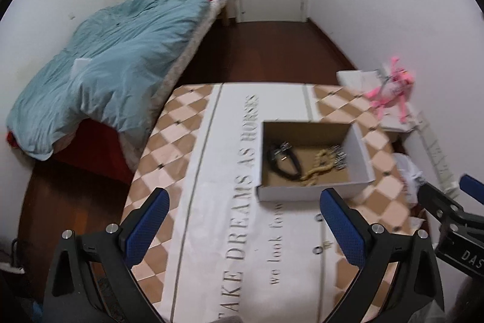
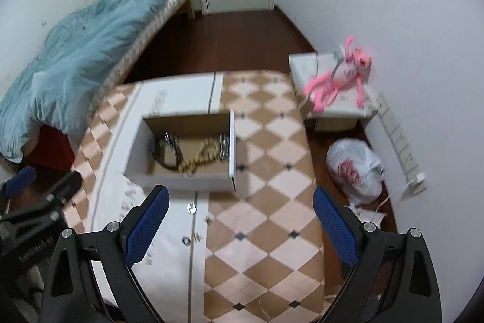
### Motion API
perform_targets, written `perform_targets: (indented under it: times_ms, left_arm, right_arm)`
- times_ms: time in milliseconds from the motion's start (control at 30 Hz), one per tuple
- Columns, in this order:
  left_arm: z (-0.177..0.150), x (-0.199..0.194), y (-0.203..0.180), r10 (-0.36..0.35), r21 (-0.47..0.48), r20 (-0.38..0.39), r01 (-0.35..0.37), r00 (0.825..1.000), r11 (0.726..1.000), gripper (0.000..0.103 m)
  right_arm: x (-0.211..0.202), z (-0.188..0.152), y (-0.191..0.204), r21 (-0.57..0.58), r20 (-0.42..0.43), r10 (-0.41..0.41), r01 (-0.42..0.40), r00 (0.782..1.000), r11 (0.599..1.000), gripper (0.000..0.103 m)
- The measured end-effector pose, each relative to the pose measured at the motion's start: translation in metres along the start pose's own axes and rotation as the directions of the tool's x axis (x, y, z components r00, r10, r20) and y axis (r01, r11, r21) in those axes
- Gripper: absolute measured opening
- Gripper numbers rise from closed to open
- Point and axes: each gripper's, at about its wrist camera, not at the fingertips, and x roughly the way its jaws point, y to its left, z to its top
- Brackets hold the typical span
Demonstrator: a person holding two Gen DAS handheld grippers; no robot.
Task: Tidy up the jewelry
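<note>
Both grippers hang above the near end of the table [image 2: 272, 141], which is covered in a brown and cream checked cloth with a white printed runner [image 1: 224, 202] laid over it. The left gripper [image 1: 245, 220] has its jaws spread wide and holds nothing; the right gripper [image 2: 239, 214] is the same, jaws far apart and empty. Farther along the table sits an open cardboard box [image 2: 181, 180], and inside it lie a black cord bracelet [image 2: 166, 152], a gold bead chain [image 2: 199, 156] and a silver chain [image 2: 224, 150] toward the right wall. A few small rings [image 2: 185, 240] rest on the runner near the grippers. A bed [image 1: 106, 62] with a blue quilt stands at the left, and a pink toy [image 2: 338, 80] at the far right.
</note>
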Motion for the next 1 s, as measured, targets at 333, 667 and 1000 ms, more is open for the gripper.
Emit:
perform_targets:
  times_ms: [333,667,1000]
  left_arm:
    - [-0.058,0.083,0.006,0.109,0.012,-0.15,-0.109,0.983,0.994,0.102]
    - [-0.074,0.117,0.006,0.113,0.029,-0.235,-0.109,0.965,0.994,0.102]
    - [-0.083,0.105,-0.03,-0.021,0.063,-0.242,0.037,0.97,0.997,0.101]
  right_arm:
    - [0.119,-0.064,-0.002,0.069,-0.194,0.134,-0.122,0.972,0.99,0.072]
    - [0.15,-0.07,0.036,-0.02,-0.167,0.152,-0.157,0.974,0.987,0.038]
    - [0.128,-0.07,0.001,0.047,-0.138,0.148,-0.143,0.979,0.989,0.002]
